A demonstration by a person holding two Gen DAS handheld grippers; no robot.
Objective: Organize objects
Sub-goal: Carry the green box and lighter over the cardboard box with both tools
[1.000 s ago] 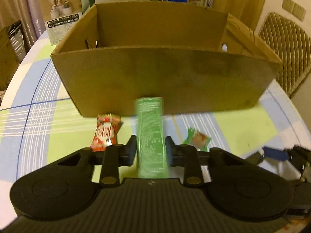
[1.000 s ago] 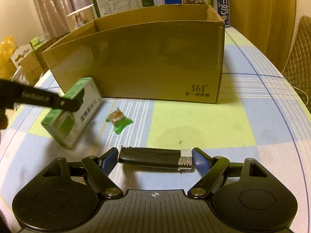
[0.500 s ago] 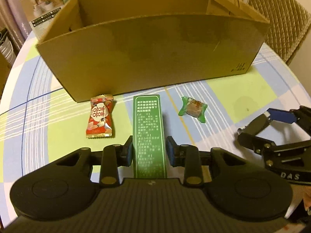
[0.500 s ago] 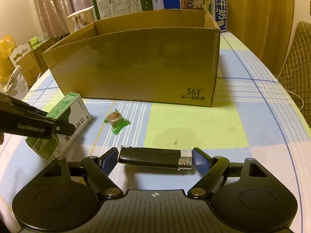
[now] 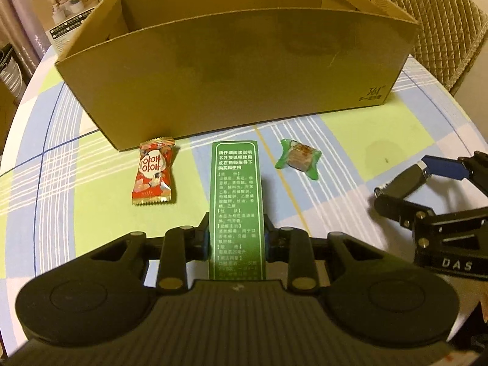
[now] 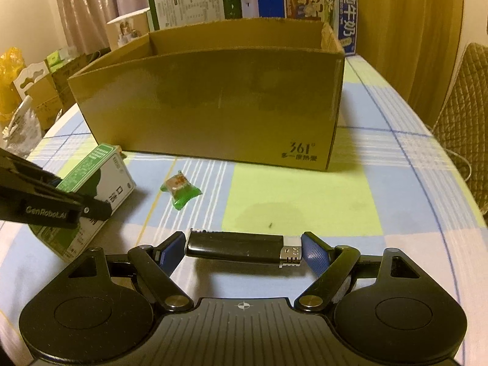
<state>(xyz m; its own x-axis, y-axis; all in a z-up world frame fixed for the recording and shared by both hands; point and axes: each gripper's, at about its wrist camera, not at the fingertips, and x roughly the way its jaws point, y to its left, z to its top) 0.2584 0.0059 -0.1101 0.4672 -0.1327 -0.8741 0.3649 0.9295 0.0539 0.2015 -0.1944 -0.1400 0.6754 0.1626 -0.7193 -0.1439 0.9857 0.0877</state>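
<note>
My left gripper [image 5: 235,239] is shut on a long green medicine box [image 5: 235,189], which lies flat and points at the open cardboard box [image 5: 244,70]. The right wrist view shows the same green box [image 6: 100,167] low on the tablecloth at the left. My right gripper [image 6: 244,248] is shut on a black lighter [image 6: 235,245], held lengthwise between its blue pads above the cloth. A red candy packet [image 5: 154,172] lies left of the green box. A green-wrapped candy [image 5: 299,158] lies to its right, in front of the cardboard box [image 6: 213,97].
Behind the cardboard box stand a white carton [image 5: 64,24], a green-and-white carton [image 6: 195,3] and a blue milk carton [image 6: 317,3]. A quilted chair [image 5: 442,24] sits past the table's right edge. Bags and boxes crowd the far left [image 6: 36,91].
The green box was lifted and tilted toward the cardboard box; now my left gripper has brought it down and back, level at the cloth. The right gripper with the lighter has barely moved.
</note>
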